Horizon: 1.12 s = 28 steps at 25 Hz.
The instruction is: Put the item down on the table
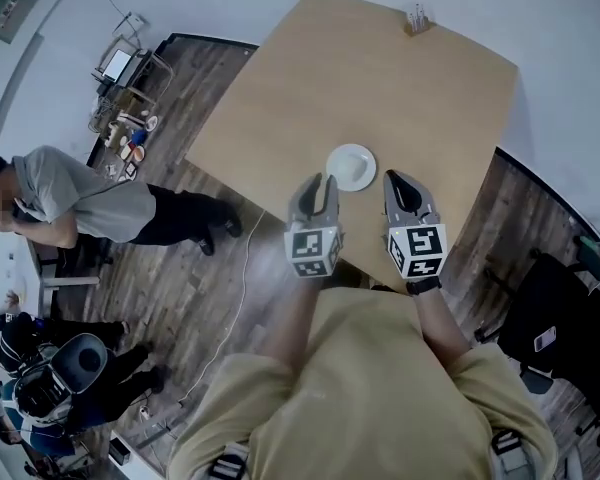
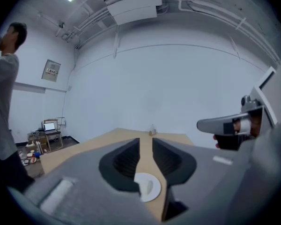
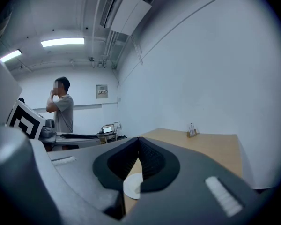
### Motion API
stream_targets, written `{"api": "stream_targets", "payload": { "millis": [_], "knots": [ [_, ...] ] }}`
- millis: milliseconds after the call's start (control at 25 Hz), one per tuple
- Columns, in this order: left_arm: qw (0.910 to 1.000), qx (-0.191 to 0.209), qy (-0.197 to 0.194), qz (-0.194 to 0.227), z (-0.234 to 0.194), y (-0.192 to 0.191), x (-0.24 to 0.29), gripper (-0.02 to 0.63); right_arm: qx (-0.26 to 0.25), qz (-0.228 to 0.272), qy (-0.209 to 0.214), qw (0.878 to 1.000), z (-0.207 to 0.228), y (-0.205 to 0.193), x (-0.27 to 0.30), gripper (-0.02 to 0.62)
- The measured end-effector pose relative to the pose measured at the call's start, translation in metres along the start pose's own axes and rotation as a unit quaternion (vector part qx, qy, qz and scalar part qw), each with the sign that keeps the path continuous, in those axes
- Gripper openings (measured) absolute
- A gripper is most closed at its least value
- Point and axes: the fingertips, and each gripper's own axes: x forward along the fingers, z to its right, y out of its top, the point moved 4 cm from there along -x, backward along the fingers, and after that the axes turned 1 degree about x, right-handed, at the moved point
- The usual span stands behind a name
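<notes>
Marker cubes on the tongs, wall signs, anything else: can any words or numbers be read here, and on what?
No legible words or numbers anywhere.
Left marker cube and right marker cube: black-and-white square patterns only, no letters.
Wall panel: print too small to read.
Laptop screen: too small and blurred to read.

A tan table (image 1: 380, 78) stands on dark plank floor (image 1: 205, 303); white walls (image 2: 168, 78), ceiling strip light (image 3: 62, 42), perhaps a laptop desk (image 2: 49, 129) beyond.
</notes>
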Motion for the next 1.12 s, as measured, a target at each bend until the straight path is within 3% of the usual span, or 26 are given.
{"api": "stream_targets", "payload": {
  "millis": [320,600,720,840,1120],
  "knots": [
    [0.9994,-0.01,-0.017,0.027,-0.026,0.019,-0.023,0.002,-0.038,0.001,-0.014,0.999,-0.035,0.016,0.003,0.006],
    [0.9975,-0.018,-0.03,0.061,-0.059,0.052,-0.047,0.002,-0.044,0.022,-0.019,0.999,-0.074,0.036,0.009,0.006],
    [0.9964,-0.018,-0.036,0.075,-0.079,0.064,-0.058,0.002,-0.047,0.017,-0.049,0.998,-0.087,0.045,0.01,0.006],
    [0.9952,-0.018,-0.042,0.086,-0.09,0.068,-0.07,0.002,-0.044,0.017,-0.067,0.997,-0.102,0.047,0.007,0.006],
    [0.9925,-0.038,-0.048,0.105,-0.113,0.067,-0.095,0.002,-0.057,0.03,-0.067,0.996,-0.149,0.047,0.005,0.006]
  ]
}}
